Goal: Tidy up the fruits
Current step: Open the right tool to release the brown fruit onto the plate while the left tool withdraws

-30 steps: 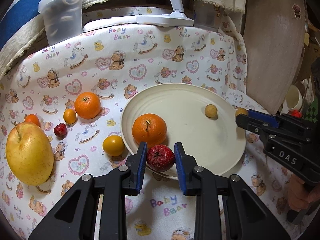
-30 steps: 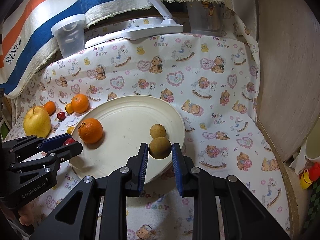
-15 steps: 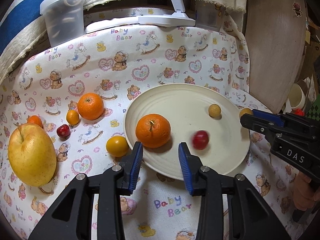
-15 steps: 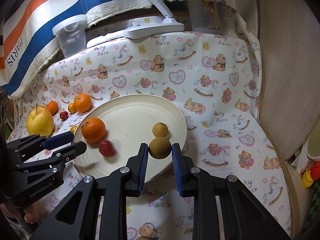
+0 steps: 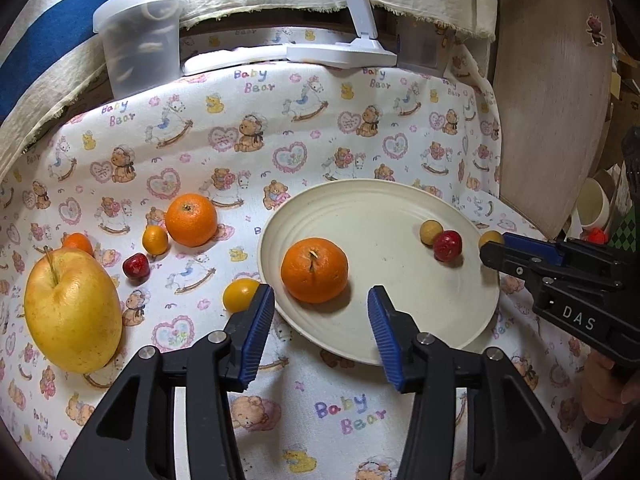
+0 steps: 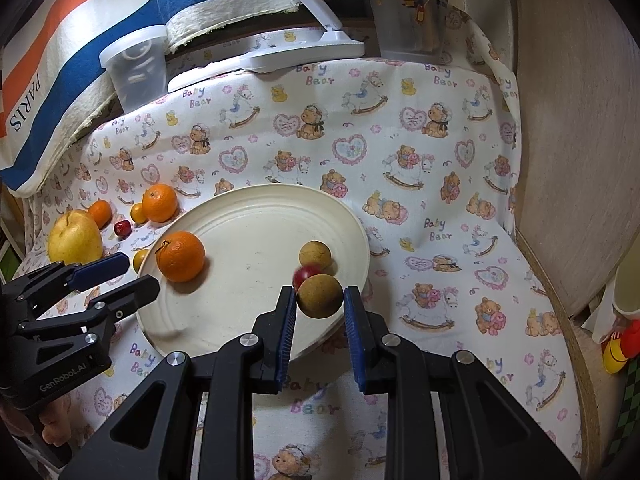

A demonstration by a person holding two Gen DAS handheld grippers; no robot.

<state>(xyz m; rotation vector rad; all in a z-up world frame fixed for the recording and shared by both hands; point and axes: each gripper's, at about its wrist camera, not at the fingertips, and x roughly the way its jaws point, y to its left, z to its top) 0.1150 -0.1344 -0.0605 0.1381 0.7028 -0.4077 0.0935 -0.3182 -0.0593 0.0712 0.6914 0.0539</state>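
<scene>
Since release a second ago, the left gripper point(image 5: 320, 316) stands wide apart and empty; the red fruit point(image 5: 447, 245) has rolled to the plate's point(image 5: 400, 208) 3 o'clock side. Right gripper point(image 6: 320, 300) remains clenched on a tan fruit point(image 6: 321, 295).

Cream plate point(image 5: 460, 316); orange mandarin point(image 5: 314, 271); red fruit point(image 5: 447, 245); teddy-bear-print cloth point(image 5: 280, 120).

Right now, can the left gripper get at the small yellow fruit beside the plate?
Probably yes. The left gripper is open and holds nothing, and the yellow fruit lies on the cloth just beyond its left finger, outside the plate rim, with nothing on top.
</scene>
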